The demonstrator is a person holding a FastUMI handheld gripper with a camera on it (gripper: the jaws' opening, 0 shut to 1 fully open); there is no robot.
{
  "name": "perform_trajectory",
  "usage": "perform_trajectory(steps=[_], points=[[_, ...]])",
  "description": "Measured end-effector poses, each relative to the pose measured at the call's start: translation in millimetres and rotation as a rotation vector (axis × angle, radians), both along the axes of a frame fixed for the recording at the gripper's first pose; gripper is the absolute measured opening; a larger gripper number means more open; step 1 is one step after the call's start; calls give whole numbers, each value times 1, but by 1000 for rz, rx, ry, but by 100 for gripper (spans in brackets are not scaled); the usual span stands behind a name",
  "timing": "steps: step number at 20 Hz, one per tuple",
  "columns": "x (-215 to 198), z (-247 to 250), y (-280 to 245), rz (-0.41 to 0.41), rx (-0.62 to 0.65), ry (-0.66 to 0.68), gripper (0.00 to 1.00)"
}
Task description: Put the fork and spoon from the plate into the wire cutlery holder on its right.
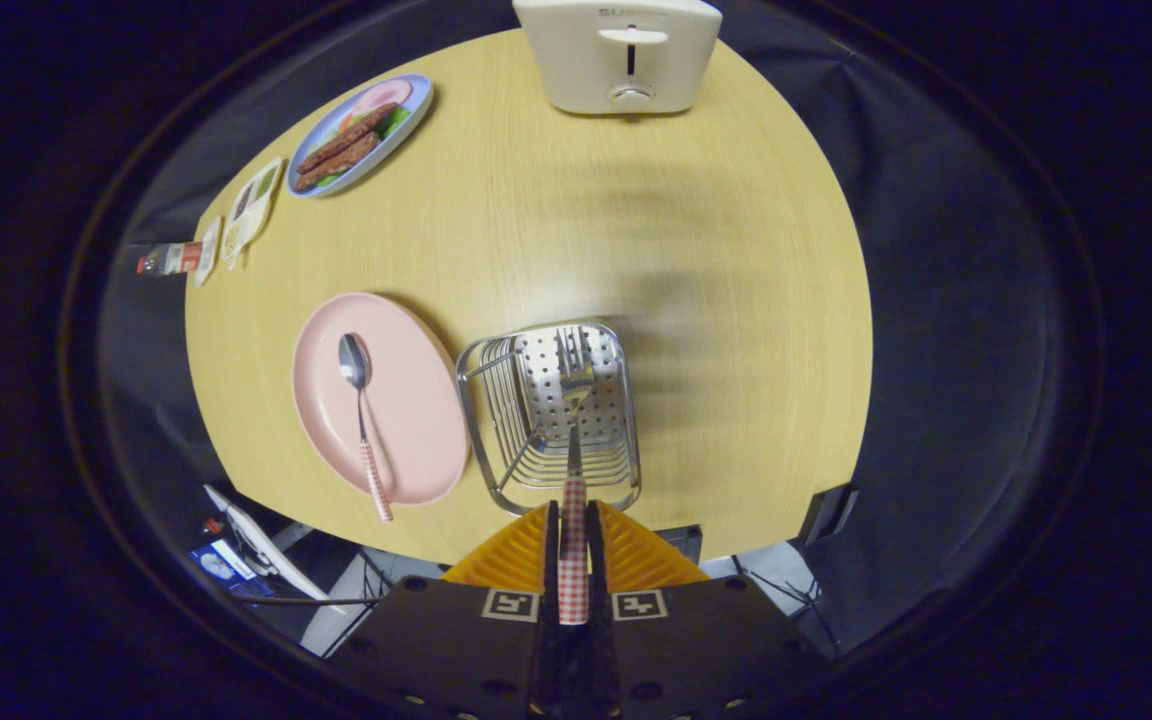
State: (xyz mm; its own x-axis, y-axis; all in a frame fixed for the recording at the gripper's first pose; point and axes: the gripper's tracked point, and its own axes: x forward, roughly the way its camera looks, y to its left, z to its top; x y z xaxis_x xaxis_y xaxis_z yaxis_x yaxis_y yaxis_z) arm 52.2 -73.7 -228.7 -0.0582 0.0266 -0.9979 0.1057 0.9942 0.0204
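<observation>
Claw (pixel 573 520) is clamped on the fork (pixel 574 420) handle, prongs poking out over the wire holder (pixel 548 415); spoon (pixel 364 420) sits on the pink plate (pixel 416 400) left.

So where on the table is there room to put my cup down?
The widest bare patch of table lies between the toaster, the food plate and the wire holder. Right of the holder is free too. It is crowded where the pink plate with the spoon sits beside the holder, under the gripper, jaws shut on the fork.
</observation>
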Motion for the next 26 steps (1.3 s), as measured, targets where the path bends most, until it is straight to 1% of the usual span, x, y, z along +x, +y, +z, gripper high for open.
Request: perform_trajectory(steps=[2,4,5,6,7,9,10,11,12,15,16,17,19,21,22,26], points=[[3,5,-1,17,11,-49,22],[10,16,-3,29,14,-152,35],[16,24,-2,40,18,-222,44],[18,31,0,51,23,-294,54],[20,40,8,64,47,-369,73],[20,52,25,100,67,-509,76],[20,58,35,114,71,-580,80],[18,60,48,121,76,-654,91],[12,64,64,138,90,-725,94],[-3,64,108,178,126,-904,96],[-4,55,117,191,103,-937,97],[-9,40,124,192,82,-937,97],[-17,10,152,167,107,-893,97],[-18,-19,167,137,106,-851,97],[-18,-31,175,140,109,-841,97],[-11,-74,185,156,30,-800,97]])
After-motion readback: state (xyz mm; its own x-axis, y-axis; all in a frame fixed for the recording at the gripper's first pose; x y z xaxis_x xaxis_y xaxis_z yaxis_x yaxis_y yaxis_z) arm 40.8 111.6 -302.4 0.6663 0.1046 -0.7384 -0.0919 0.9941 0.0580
